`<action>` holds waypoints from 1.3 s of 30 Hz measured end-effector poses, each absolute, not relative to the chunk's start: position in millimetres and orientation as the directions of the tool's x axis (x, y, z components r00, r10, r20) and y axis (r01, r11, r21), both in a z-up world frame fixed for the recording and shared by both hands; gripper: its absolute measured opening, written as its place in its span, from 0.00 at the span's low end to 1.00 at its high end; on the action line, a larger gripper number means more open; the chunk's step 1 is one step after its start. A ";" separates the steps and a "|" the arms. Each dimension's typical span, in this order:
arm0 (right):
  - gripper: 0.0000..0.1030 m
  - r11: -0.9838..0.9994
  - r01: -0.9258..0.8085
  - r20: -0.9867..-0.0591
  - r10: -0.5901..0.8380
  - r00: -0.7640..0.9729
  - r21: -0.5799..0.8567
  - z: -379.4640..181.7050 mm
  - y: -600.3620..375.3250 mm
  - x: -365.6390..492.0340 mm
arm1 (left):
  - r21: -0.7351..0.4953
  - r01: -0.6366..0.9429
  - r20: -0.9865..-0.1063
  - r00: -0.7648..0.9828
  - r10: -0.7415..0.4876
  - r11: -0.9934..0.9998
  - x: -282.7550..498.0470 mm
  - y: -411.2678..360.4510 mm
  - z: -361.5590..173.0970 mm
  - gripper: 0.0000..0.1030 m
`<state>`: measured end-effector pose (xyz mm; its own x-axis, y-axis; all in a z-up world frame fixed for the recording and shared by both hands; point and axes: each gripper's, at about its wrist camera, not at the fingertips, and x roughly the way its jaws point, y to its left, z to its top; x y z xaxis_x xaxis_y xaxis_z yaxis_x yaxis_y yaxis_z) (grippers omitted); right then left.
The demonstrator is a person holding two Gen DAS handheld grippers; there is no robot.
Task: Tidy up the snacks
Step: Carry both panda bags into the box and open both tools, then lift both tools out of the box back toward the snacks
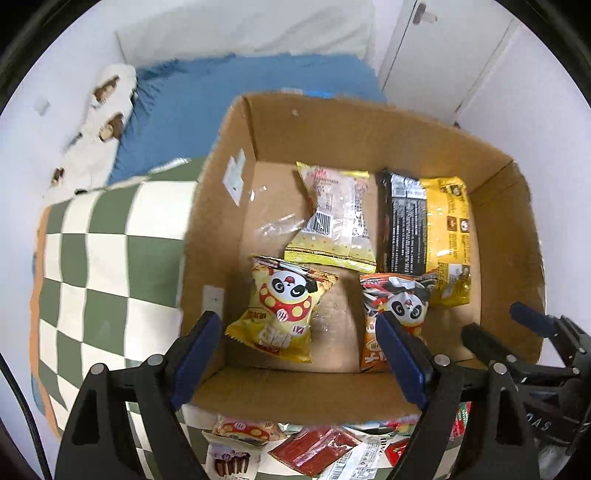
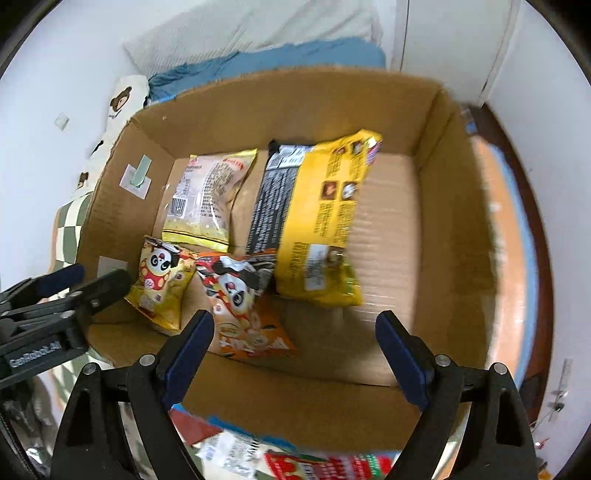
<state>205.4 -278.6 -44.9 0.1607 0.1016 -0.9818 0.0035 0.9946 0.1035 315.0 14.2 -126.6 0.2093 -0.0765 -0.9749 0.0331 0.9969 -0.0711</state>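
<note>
An open cardboard box (image 1: pixel 369 125) (image 2: pixel 424 110) holds several snack packs: a yellow panda bag (image 1: pixel 284 306) (image 2: pixel 162 280), an orange panda bag (image 1: pixel 391 295) (image 2: pixel 243 306), a pale bag with a yellow hem (image 1: pixel 336 218) (image 2: pixel 207 195) and a black-and-yellow pack (image 1: pixel 428 229) (image 2: pixel 317 218). My left gripper (image 1: pixel 299 332) is open and empty over the box's near wall. My right gripper (image 2: pixel 295 332) is open and empty above the box's near right part. Each gripper shows in the other's view: the right one (image 1: pixel 517 325) and the left one (image 2: pixel 85 280).
More snack packs lie in front of the box: a red pack (image 1: pixel 314 448), a panda bag (image 1: pixel 245 430) and a red-printed pack (image 2: pixel 317 465). A green-and-white checked cloth (image 1: pixel 103 258) covers the surface. A blue blanket (image 1: pixel 221 103) and white pillow (image 1: pixel 258 26) lie behind.
</note>
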 end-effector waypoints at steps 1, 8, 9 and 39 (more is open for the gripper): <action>0.89 0.996 0.001 -0.979 0.091 0.184 0.093 -38.5 -279.7 199.5 | -0.064 0.037 -0.971 0.228 -0.070 0.997 310.0 14.5 -122.3 0.83; 0.89 1.000 -0.014 -0.944 0.028 0.329 0.025 8.3 -278.2 159.1 | -0.026 0.050 -0.920 0.389 -0.044 0.998 272.9 19.2 -82.9 0.83; 0.89 1.000 -0.013 -0.937 0.025 0.348 0.022 15.4 -277.7 152.8 | -0.021 0.051 -0.913 0.407 -0.040 0.998 268.0 18.7 -77.4 0.83; 0.96 0.919 0.147 -0.917 0.329 0.225 0.366 -7.5 -298.6 49.5 | 0.013 -0.104 -0.938 0.344 0.048 0.995 174.2 90.0 -93.3 0.83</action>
